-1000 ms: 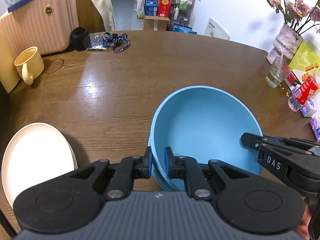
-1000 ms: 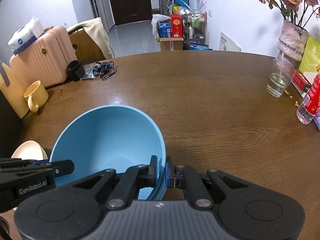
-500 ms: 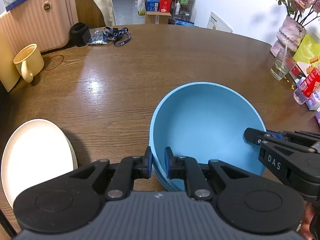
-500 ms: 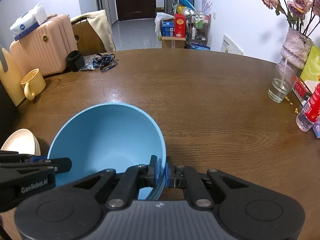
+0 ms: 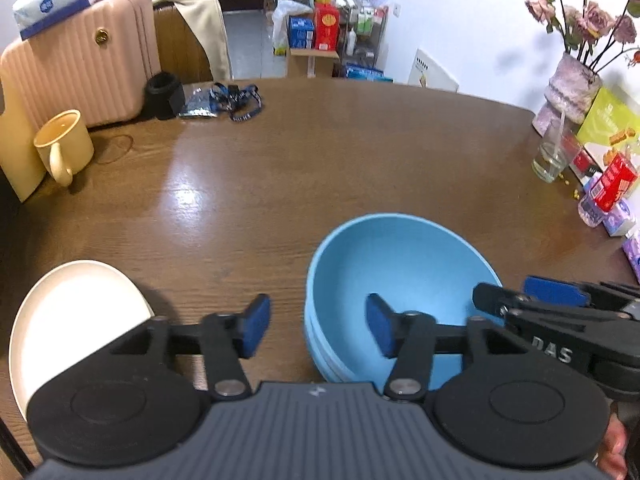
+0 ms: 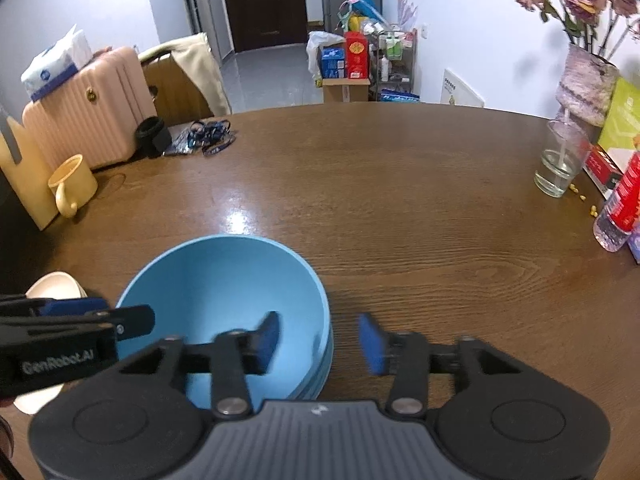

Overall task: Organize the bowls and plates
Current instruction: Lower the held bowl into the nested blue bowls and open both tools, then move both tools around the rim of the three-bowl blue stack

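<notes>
A stack of blue bowls (image 5: 400, 272) (image 6: 224, 280) sits on the brown wooden table (image 5: 320, 160), near its front edge. My left gripper (image 5: 318, 328) (image 6: 102, 314) straddles the stack's left rim, one pad outside and one inside; its jaws are opening and neither pad touches the rim. My right gripper (image 6: 320, 340) (image 5: 524, 296) straddles the right rim in the same way, jaws opening, pads off the bowl. To the left of the bowls lies a cream plate (image 5: 76, 312) (image 6: 54, 286), partly hidden behind the left gripper.
A yellow mug (image 5: 64, 144) and a pink suitcase (image 5: 88, 52) are at the far left, with lanyards (image 5: 236, 100) behind. On the right edge are a glass (image 6: 558, 172), a flower vase (image 6: 586, 88) and a red-labelled bottle (image 6: 622, 208).
Both grippers were shut on the top blue bowl's rim and have let go, their jaws now spread. The bowl has settled onto the stack.
</notes>
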The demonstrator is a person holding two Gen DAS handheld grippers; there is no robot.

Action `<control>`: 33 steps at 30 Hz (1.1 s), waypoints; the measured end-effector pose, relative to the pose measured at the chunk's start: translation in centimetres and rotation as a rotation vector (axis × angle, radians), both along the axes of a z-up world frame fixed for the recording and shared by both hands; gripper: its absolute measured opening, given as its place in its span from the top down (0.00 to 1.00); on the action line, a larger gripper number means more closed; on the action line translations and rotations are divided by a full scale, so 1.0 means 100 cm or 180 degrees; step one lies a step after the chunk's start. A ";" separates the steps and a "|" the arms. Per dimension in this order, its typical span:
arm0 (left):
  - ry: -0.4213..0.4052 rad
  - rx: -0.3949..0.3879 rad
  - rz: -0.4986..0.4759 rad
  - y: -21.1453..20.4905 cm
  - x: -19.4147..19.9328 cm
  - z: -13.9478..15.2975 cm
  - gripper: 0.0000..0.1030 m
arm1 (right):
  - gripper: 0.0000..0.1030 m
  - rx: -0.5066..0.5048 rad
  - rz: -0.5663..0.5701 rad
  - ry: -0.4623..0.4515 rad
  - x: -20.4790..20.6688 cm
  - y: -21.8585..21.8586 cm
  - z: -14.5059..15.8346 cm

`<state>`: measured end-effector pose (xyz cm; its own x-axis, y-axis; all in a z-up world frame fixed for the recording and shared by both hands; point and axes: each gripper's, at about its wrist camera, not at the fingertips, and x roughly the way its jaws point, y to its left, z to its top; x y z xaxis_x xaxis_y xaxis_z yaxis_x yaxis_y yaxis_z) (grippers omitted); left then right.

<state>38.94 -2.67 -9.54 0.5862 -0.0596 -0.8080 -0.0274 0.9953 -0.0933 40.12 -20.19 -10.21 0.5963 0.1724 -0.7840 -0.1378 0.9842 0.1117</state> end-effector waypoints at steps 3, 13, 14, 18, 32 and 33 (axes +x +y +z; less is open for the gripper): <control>-0.0038 -0.0052 0.0069 0.009 -0.004 0.004 0.22 | 0.29 0.0078 -0.0079 -0.0023 -0.008 -0.008 0.004; -0.0190 -0.0171 0.0038 0.036 -0.031 0.016 0.00 | 0.00 0.0354 -0.0339 -0.0129 -0.045 -0.025 0.016; -0.0194 -0.0150 0.0027 0.037 -0.033 0.017 0.00 | 0.00 0.0373 -0.0358 -0.0136 -0.049 -0.025 0.016; -0.0187 -0.0094 -0.0024 0.038 -0.039 0.021 0.00 | 0.00 0.0455 -0.0431 -0.0132 -0.061 -0.025 0.015; -0.0138 0.0041 -0.0218 0.031 -0.040 0.024 0.00 | 0.00 0.0604 -0.0675 -0.0183 -0.082 -0.024 0.017; -0.0132 0.0032 -0.0211 0.031 -0.040 0.024 0.00 | 0.00 0.0599 -0.0681 -0.0177 -0.082 -0.024 0.017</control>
<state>34.95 0.43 -7.15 0.6143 -0.0914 -0.7837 0.0425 0.9957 -0.0828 31.91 -22.58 -8.49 0.6759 0.1773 -0.7154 0.0599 0.9542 0.2931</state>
